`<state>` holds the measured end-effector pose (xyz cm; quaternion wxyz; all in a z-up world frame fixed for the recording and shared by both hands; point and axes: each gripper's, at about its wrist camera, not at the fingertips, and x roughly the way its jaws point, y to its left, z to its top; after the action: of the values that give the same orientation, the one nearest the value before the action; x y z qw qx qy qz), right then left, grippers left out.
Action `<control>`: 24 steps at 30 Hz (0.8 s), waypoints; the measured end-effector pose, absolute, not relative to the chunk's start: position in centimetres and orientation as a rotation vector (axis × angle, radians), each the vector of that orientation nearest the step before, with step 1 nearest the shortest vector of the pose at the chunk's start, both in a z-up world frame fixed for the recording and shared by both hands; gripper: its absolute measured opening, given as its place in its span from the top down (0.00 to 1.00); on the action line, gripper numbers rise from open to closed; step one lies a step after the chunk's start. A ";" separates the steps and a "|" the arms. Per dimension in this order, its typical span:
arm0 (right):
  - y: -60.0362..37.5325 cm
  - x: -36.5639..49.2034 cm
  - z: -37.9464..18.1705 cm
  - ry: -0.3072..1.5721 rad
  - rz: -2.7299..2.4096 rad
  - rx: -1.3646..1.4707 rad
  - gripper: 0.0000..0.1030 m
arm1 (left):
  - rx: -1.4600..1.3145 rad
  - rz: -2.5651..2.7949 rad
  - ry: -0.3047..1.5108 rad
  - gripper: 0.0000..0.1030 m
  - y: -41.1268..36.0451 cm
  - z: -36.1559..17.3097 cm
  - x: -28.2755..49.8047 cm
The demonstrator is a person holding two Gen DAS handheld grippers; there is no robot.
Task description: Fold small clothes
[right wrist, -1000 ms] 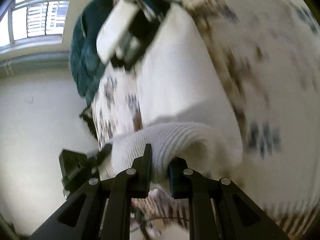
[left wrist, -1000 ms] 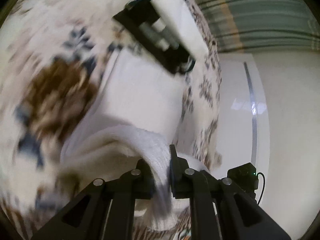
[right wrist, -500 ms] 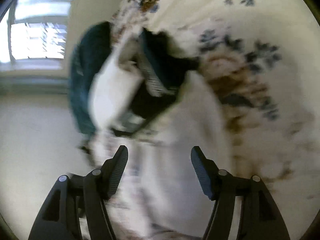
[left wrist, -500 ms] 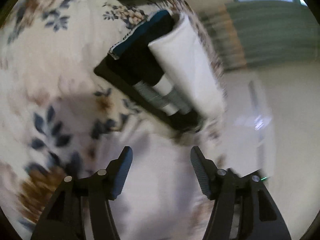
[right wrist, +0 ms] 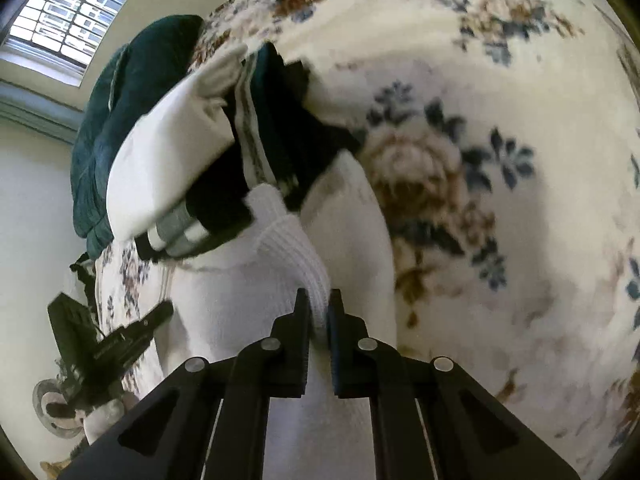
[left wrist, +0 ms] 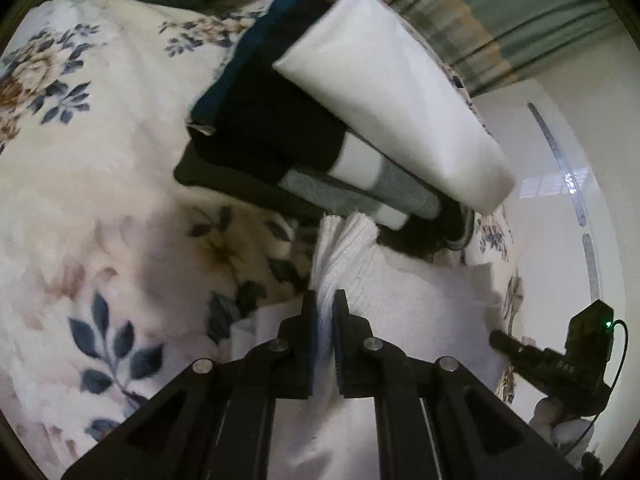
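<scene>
Pinching white knit garment (left wrist: 384,296) in both tongs (left wrist: 324,300) (right wrist: 319,302)

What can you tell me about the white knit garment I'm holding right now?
The white knit garment is soft ribbed fabric with a thicker ribbed band along one edge. It lies partly flat on the floral bedspread, just in front of the stack of folded clothes. The left hand-held gripper and right hand-held gripper are each shut on a raised pinch of its edge. No stains or print show.
</scene>
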<state>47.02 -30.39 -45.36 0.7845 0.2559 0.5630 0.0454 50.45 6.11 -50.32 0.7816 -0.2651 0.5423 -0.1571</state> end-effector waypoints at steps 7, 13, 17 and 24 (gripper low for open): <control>-31.9 51.0 -51.2 1.414 -0.032 0.561 0.91 | -0.698 -0.355 1.335 0.91 6.9 -55.7 52.8; -32.1 52.3 -49.4 1.344 0.054 0.592 0.52 | -0.670 -0.450 1.267 0.53 5.6 -53.5 53.3; -31.4 52.9 -51.1 1.377 0.064 0.592 0.94 | -0.596 -0.442 1.269 0.95 3.8 -53.6 54.2; -32.6 53.8 -49.9 1.324 -0.022 0.503 0.96 | -0.664 -0.350 1.301 0.95 6.2 -56.0 55.2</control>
<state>53.77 -32.56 -49.90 0.7595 0.2310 0.6081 -0.0103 55.15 6.18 -56.05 0.7310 -0.3017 0.5911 -0.1589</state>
